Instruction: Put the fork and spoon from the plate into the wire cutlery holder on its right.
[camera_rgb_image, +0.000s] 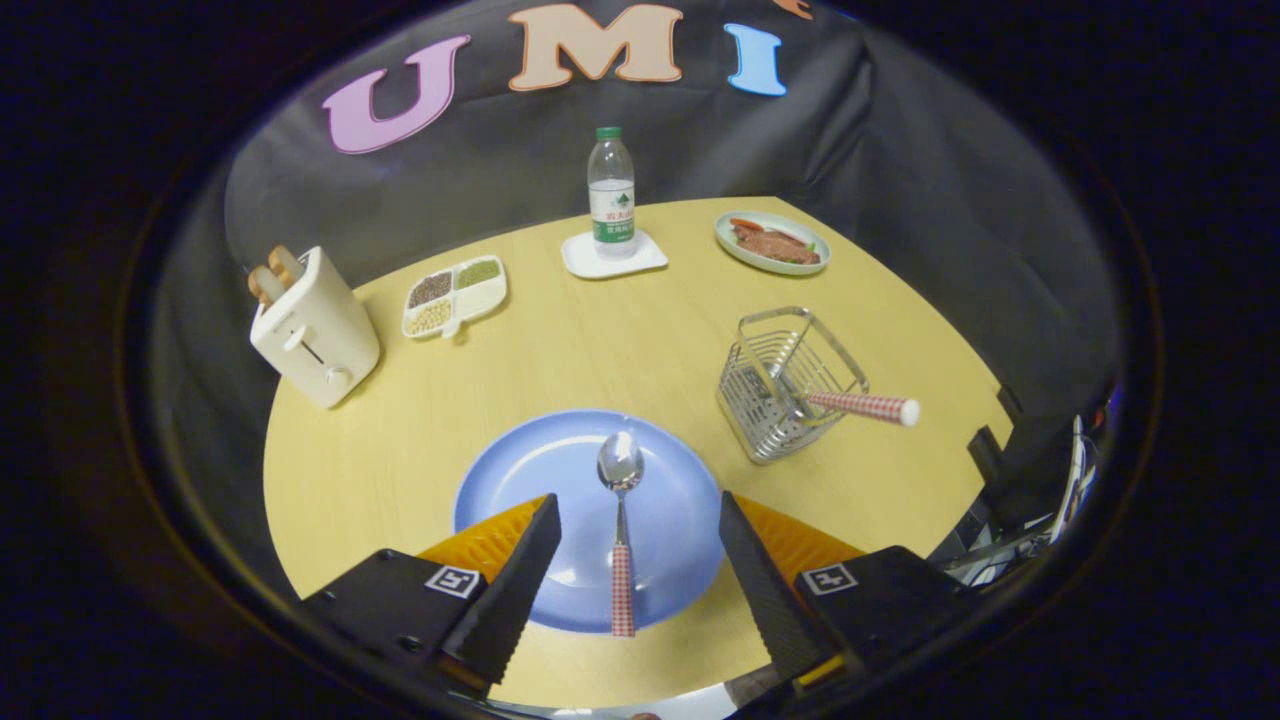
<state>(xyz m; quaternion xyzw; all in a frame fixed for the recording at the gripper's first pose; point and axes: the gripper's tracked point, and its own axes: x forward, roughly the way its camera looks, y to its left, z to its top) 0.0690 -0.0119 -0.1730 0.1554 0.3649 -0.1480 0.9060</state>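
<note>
Claw (635, 560) fingers spread wide, holding nothing — spoon (620, 530) lies between them on blue plate (520, 480). We read spoon's long axis running straight away from us: bowl far, checked handle near, end overhanging plate rim. Fork (862, 405) already leans in wire cutlery holder (785, 385), handle jutting right. Risks we judge: thin handle slipping on closing, plate skidding over tabletop (600, 340), spoon snagging fork handle at drop.

A pale wooden desk (420, 440) with a rounded edge stands in a booth walled by black cloth (480, 160) hanging in soft folds from ten to two o'clock. At four o'clock, off the desk's edge, dark clutter (1030, 500) sits in shadow.
</note>
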